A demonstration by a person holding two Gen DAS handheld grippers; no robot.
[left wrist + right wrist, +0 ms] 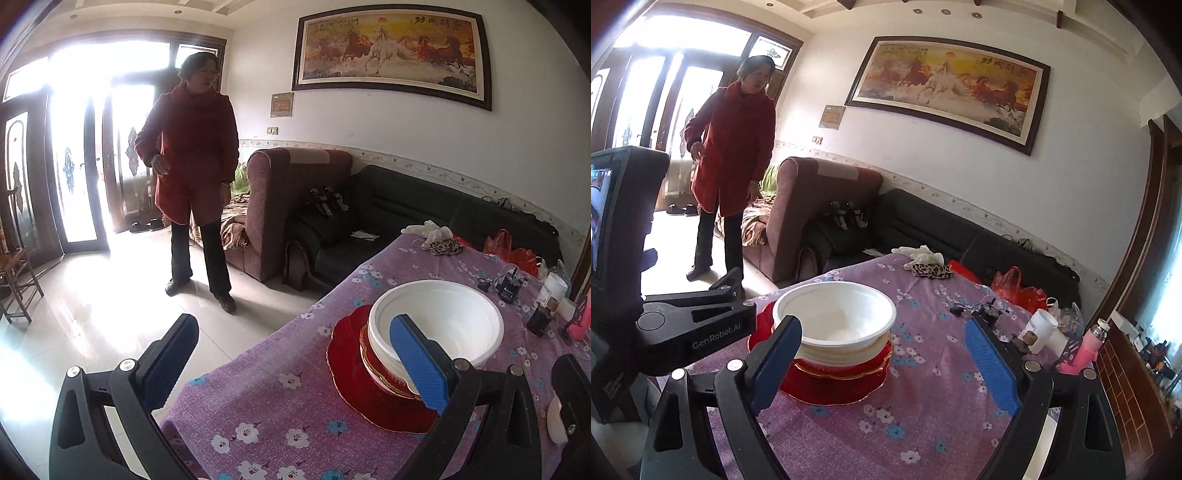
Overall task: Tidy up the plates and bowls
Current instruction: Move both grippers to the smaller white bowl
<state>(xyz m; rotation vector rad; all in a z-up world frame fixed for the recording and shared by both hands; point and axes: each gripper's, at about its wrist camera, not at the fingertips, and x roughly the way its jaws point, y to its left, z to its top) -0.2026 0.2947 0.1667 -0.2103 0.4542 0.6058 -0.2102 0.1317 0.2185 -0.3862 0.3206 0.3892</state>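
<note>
White bowls (pixel 439 317) sit nested on a red plate (pixel 354 373) with a gold rim on the purple flowered tablecloth (pixel 277 417). The same stack of bowls (pixel 836 315) and plate (pixel 842 384) shows in the right wrist view. My left gripper (pixel 295 354) is open and empty, its right finger in front of the bowl's near rim. My right gripper (pixel 882 354) is open and empty, just in front of the stack. The left gripper's body (pixel 687 325) shows to the stack's left in the right wrist view.
A woman in a red coat (pixel 192 158) stands on the tiled floor by the door. Sofas (pixel 406 210) line the wall behind the table. Gloves and a leopard cloth (pixel 925 264), a red bag (pixel 1015 288), a cup (pixel 1039 328), a pink bottle (pixel 1086 349) crowd the far side.
</note>
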